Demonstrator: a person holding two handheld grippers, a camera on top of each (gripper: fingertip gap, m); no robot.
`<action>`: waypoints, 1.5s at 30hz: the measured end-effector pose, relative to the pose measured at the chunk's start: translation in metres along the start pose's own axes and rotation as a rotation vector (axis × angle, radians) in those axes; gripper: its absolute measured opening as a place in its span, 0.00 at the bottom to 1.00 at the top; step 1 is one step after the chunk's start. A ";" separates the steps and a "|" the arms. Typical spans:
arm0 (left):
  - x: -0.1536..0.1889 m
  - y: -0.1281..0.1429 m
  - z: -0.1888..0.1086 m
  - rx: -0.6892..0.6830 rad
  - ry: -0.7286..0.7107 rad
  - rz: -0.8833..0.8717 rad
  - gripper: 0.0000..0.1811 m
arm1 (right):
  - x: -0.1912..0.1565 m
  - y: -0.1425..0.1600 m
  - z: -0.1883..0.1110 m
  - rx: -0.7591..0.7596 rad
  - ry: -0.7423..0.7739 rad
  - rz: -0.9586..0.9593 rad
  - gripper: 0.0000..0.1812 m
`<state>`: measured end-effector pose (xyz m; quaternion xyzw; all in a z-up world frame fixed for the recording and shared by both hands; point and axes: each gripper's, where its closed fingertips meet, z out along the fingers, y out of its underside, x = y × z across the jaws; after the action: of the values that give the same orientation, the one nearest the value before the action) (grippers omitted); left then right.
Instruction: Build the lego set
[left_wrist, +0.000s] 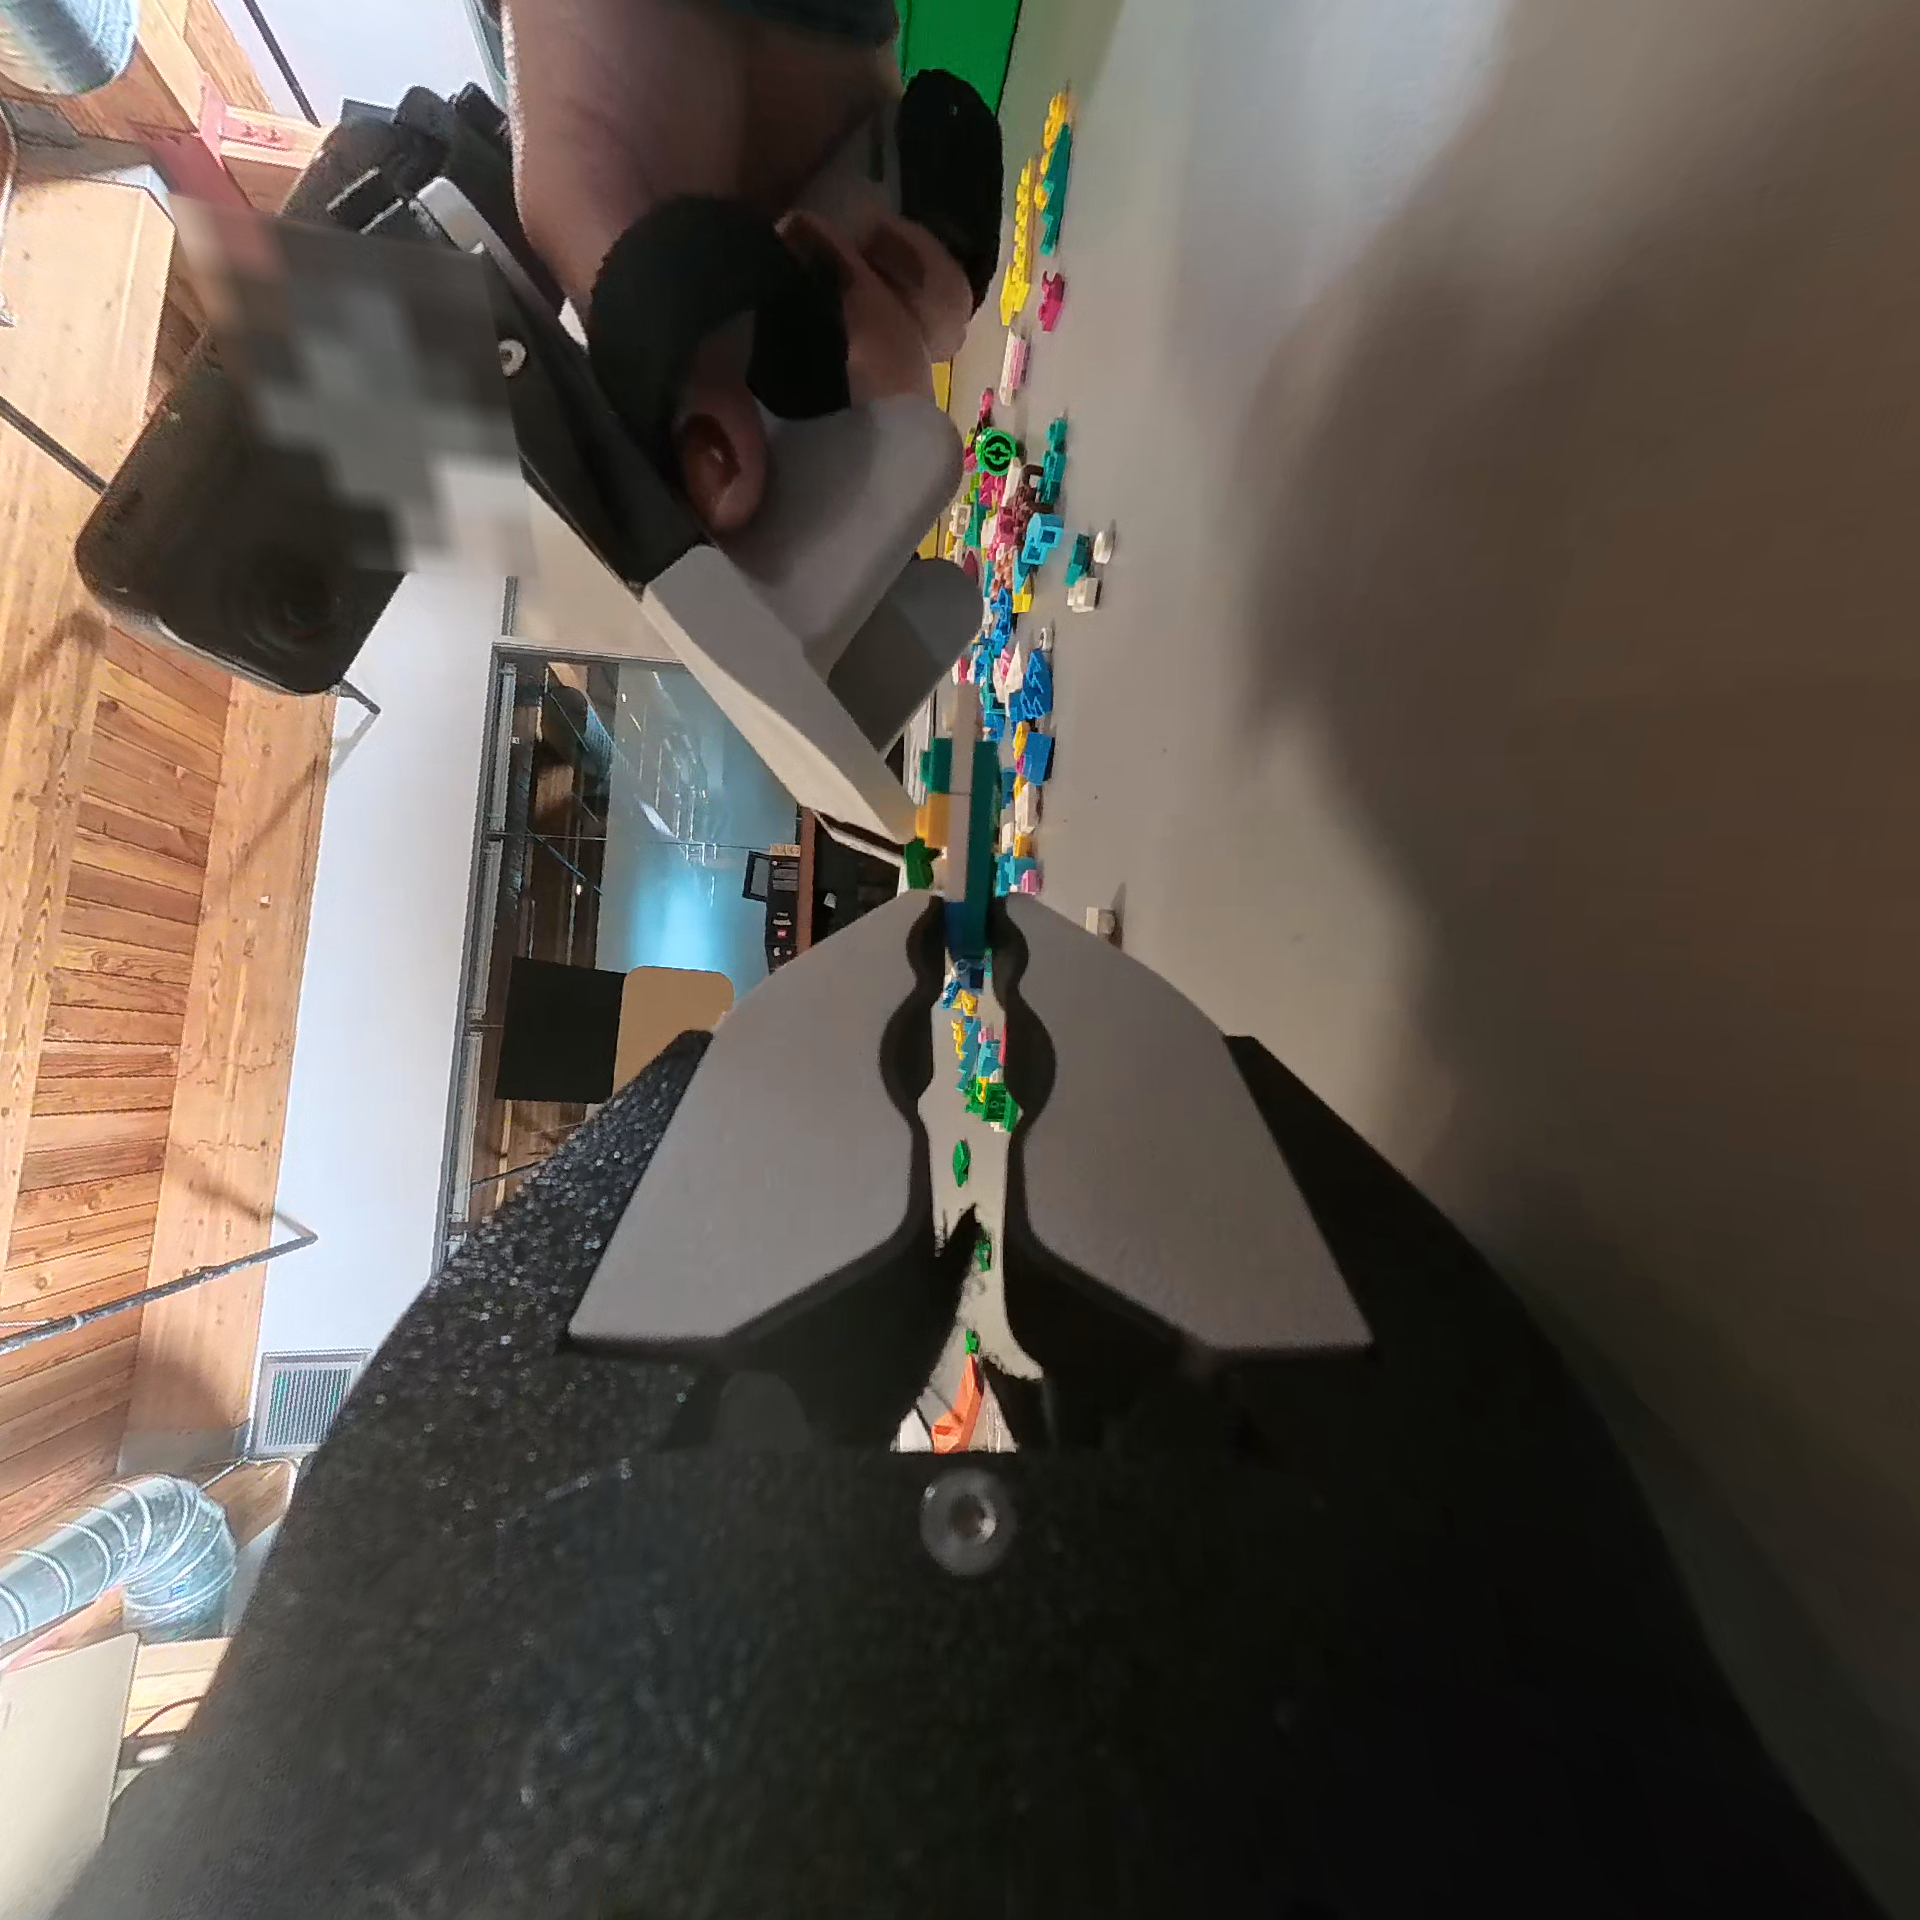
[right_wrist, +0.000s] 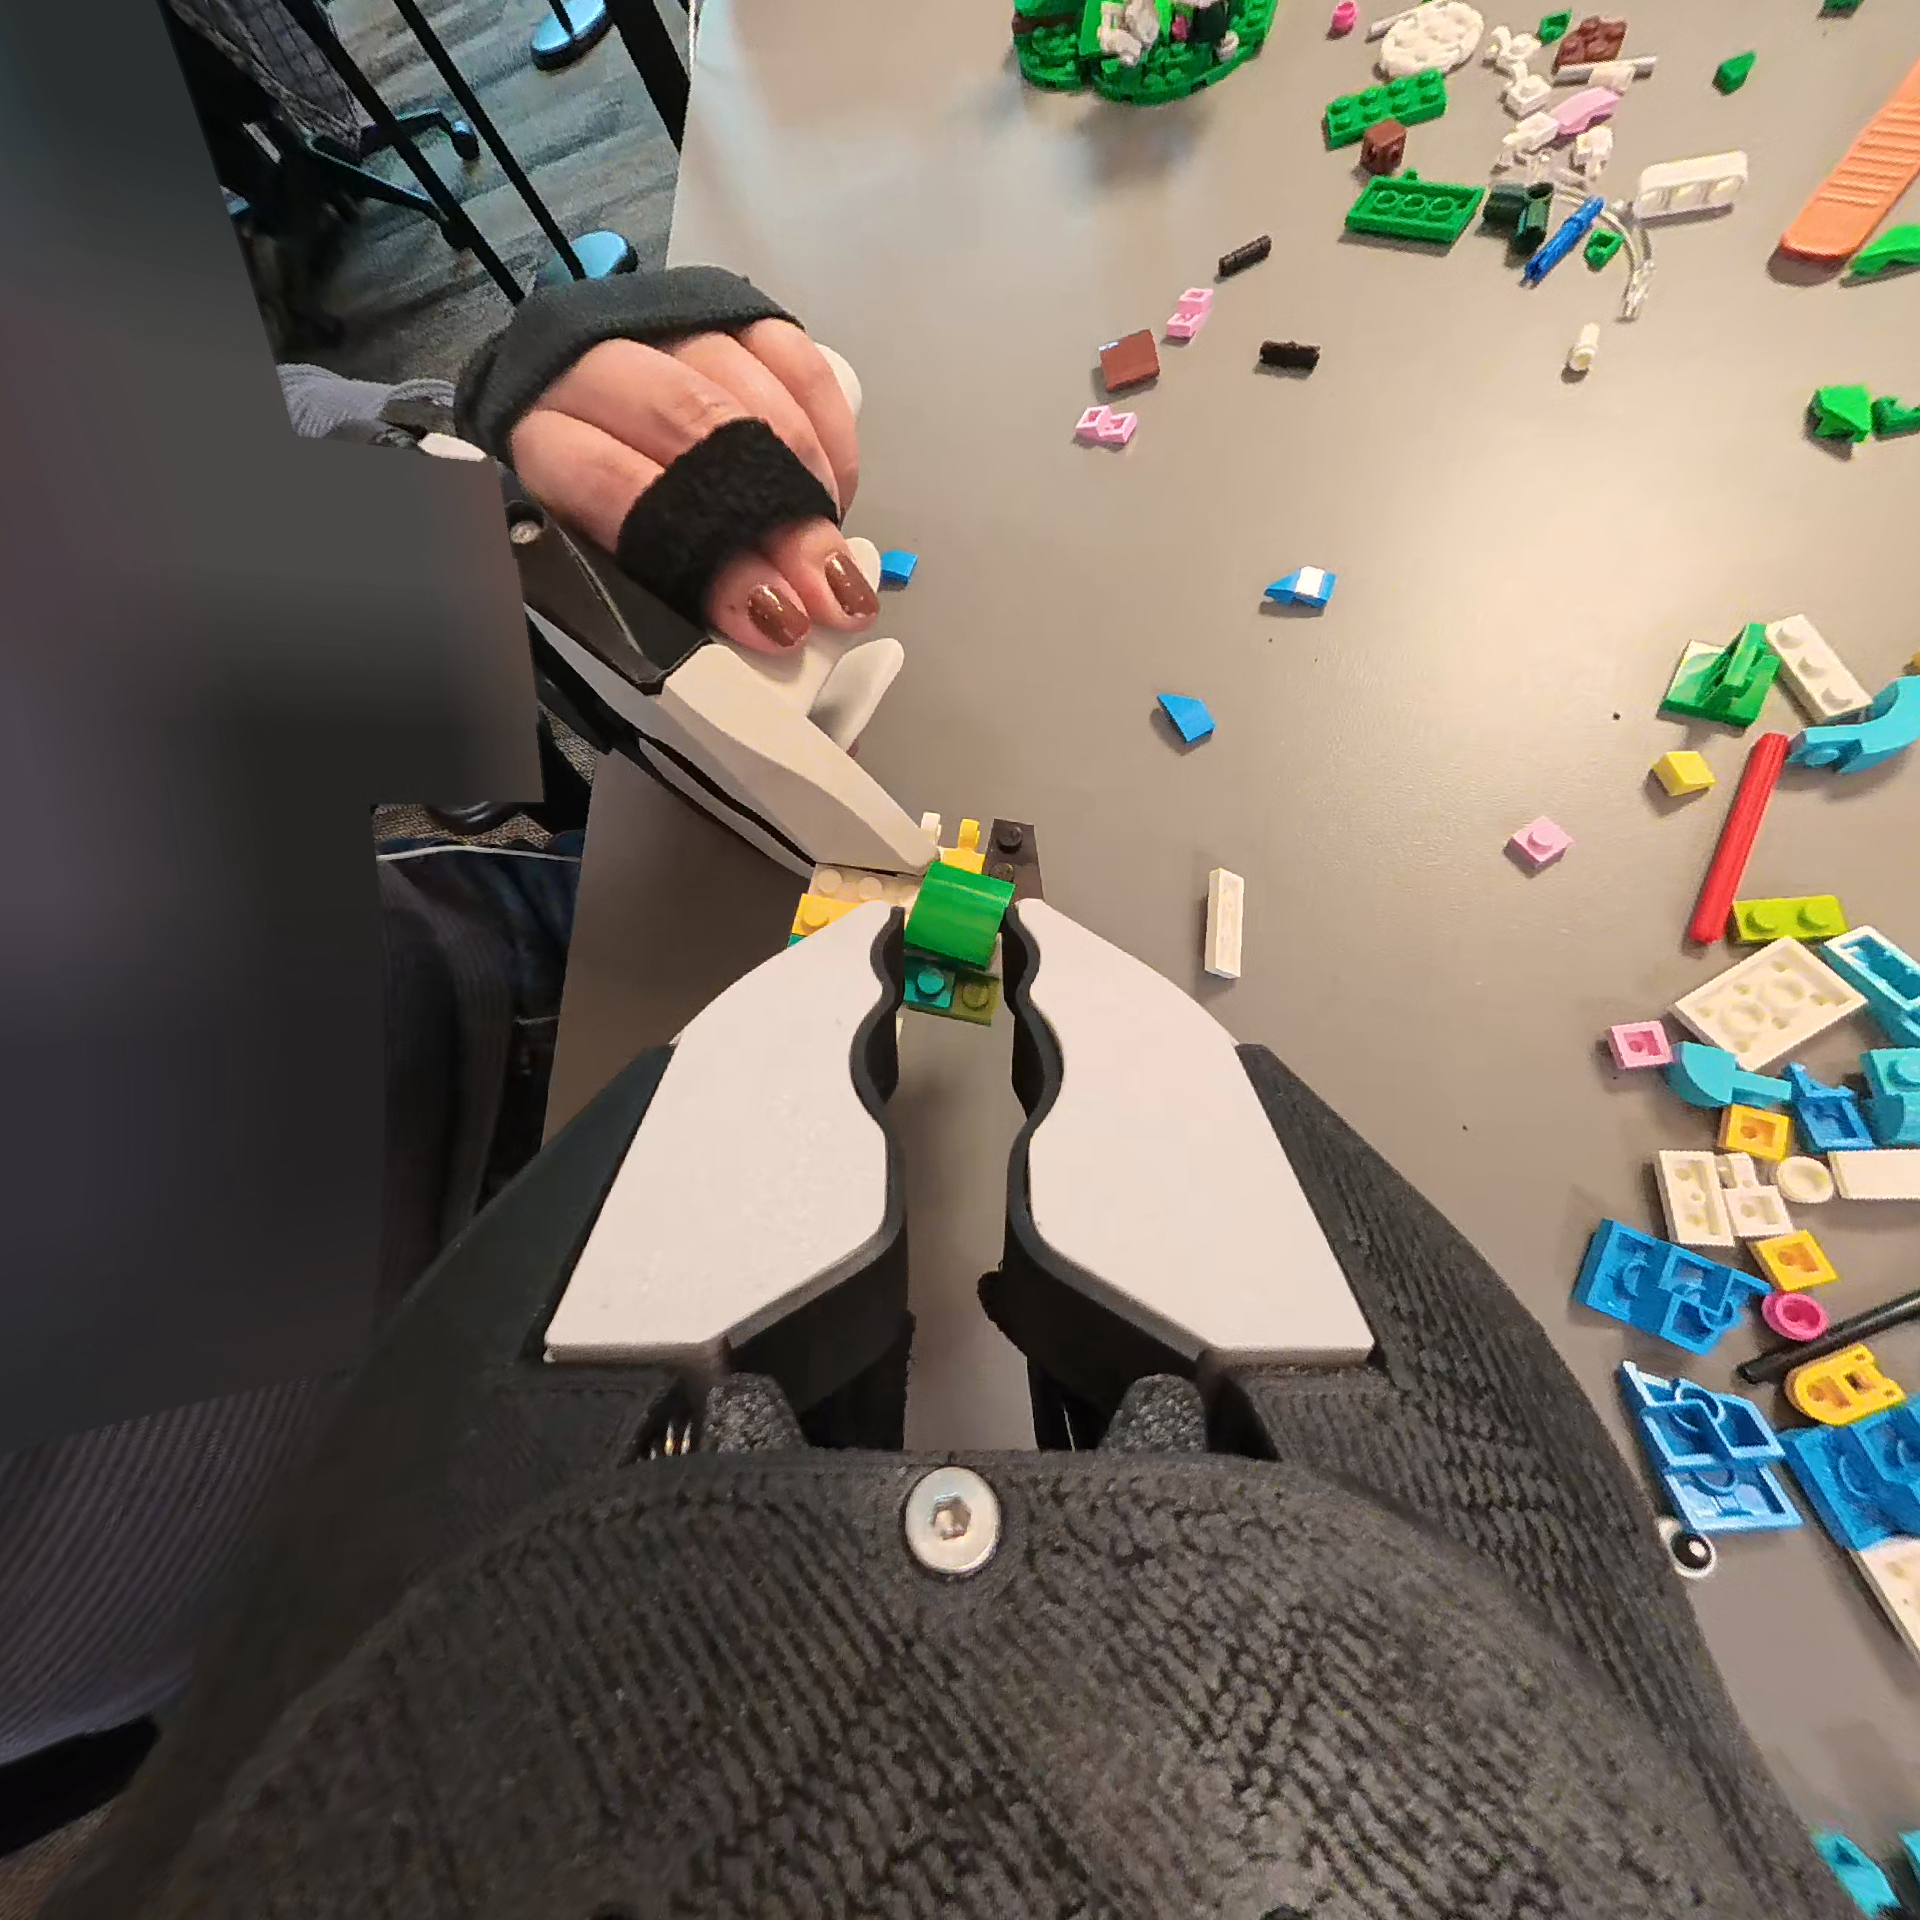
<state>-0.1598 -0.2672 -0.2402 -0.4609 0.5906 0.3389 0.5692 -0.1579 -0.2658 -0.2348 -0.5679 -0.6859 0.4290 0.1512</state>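
Note:
My right gripper (right_wrist: 954, 923) is shut on a green curved brick (right_wrist: 951, 902) and holds it on top of a small build (right_wrist: 948, 992) of teal, lime, yellow and white plates. My left gripper (right_wrist: 914, 847) comes in from the left and grips the build's far white end. In the left wrist view, my left gripper (left_wrist: 968, 916) is shut on the build (left_wrist: 979, 821), seen edge-on as a teal plate. The right gripper's tip (left_wrist: 896, 823) meets it beside the green brick (left_wrist: 918, 860). The build is held at the table's near edge.
Loose bricks (right_wrist: 1766, 1039) in blue, white, yellow and pink lie scattered over the right of the grey table (right_wrist: 1403, 520). A green build (right_wrist: 1143, 42), an orange brick separator (right_wrist: 1860, 187), a red rod (right_wrist: 1740, 831) and a white tile (right_wrist: 1226, 920) lie farther out. Both grippers' tips are roughly 6 cm from the white tile (right_wrist: 1226, 920).

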 end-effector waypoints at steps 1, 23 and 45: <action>0.000 0.000 0.000 0.001 -0.001 0.000 0.04 | 0.000 0.000 0.000 0.002 0.000 0.000 0.09; 0.006 0.004 0.003 -0.031 0.019 0.047 0.04 | 0.025 0.082 -0.027 -0.270 0.291 0.059 0.14; 0.008 0.002 0.002 -0.016 0.028 0.065 0.04 | 0.007 0.068 -0.027 -0.398 0.037 -0.530 0.17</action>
<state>-0.1606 -0.2654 -0.2488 -0.4508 0.6105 0.3555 0.5457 -0.0966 -0.2489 -0.2725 -0.3960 -0.8772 0.2219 0.1561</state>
